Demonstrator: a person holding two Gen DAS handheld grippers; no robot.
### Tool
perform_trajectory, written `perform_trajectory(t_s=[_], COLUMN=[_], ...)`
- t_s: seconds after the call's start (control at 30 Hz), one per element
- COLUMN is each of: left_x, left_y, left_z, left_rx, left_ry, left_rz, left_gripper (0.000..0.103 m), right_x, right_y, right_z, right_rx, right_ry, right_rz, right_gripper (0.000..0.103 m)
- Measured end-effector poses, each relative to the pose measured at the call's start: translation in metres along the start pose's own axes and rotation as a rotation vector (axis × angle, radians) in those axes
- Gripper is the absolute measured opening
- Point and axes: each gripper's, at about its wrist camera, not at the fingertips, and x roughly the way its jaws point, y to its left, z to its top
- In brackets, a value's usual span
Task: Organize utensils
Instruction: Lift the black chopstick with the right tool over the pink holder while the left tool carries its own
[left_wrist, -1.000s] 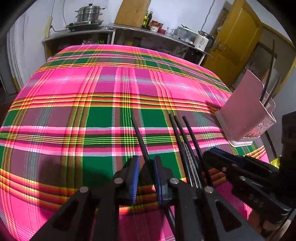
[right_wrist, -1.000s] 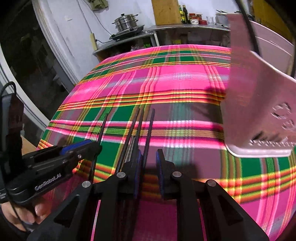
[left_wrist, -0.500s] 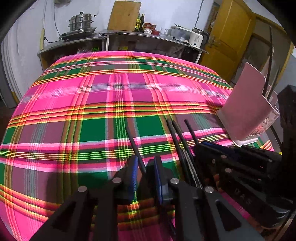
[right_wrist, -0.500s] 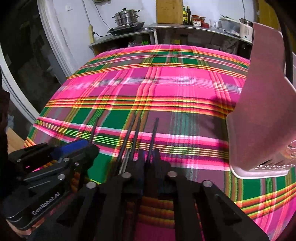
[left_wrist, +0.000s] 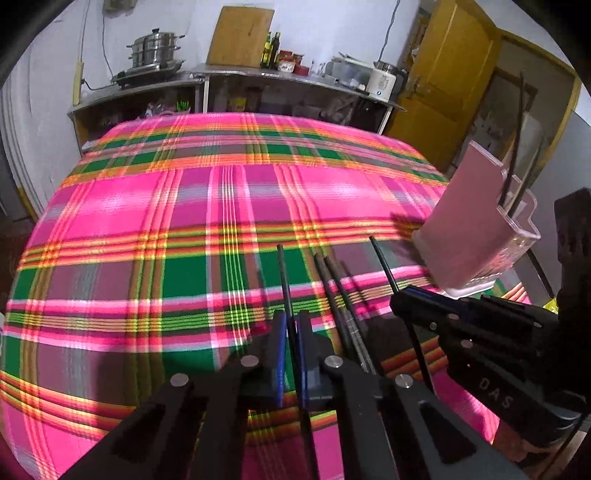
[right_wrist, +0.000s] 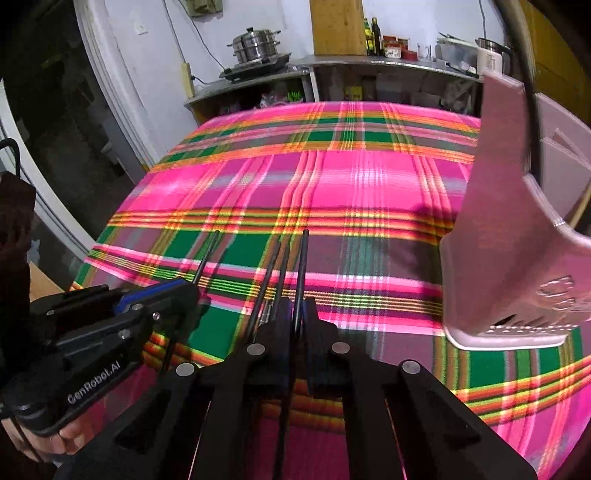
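My left gripper (left_wrist: 291, 325) is shut on a black chopstick (left_wrist: 283, 273) and holds it raised over the plaid tablecloth (left_wrist: 184, 206). My right gripper (right_wrist: 297, 312) is shut on another black chopstick (right_wrist: 303, 258), also lifted. Two more black chopsticks (left_wrist: 332, 288) lie on the cloth between the grippers; they also show in the right wrist view (right_wrist: 271, 269). The right gripper shows in the left wrist view (left_wrist: 400, 301), the left gripper in the right wrist view (right_wrist: 192, 290). A pink utensil holder (left_wrist: 476, 229) with chopsticks standing in it sits at the right, close by in the right wrist view (right_wrist: 517, 240).
A counter (left_wrist: 258, 74) with a steel steamer pot (left_wrist: 155, 48), bottles and a kettle runs along the far wall. A yellow door (left_wrist: 450, 81) stands at the back right. The table's near edge is just under both grippers.
Both grippers closed on a chopstick each and lifted them off the cloth. Two chopsticks stayed lying between them.
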Motion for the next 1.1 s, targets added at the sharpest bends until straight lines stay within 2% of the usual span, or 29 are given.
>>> perform_trajectory(t_s=[0.53,0.83,1.1], left_x=[-0.109,-0.149,-0.17], left_y=[-0.028,-0.049,-0.071], left_z=[0.026,0.031,0.039], left_rx=[0.064,0.103,0.139], left_ry=[-0.159,-0.211,-0.24], left_rz=[-0.058,-0.073,-0.094], left_gripper=[0.005,0.005,0.004], right_x=[-0.113,-0.155,-0.18], right_y=[0.004,0.01,0.005], right_z=[0.01,0.009,0.008], right_rx=[0.003,-0.003,0.001], right_ry=[-0.193,-0.262,-0.309], right_rz=[0.01,0.004,-0.011], right_gripper=[0.006,0.006,0.005])
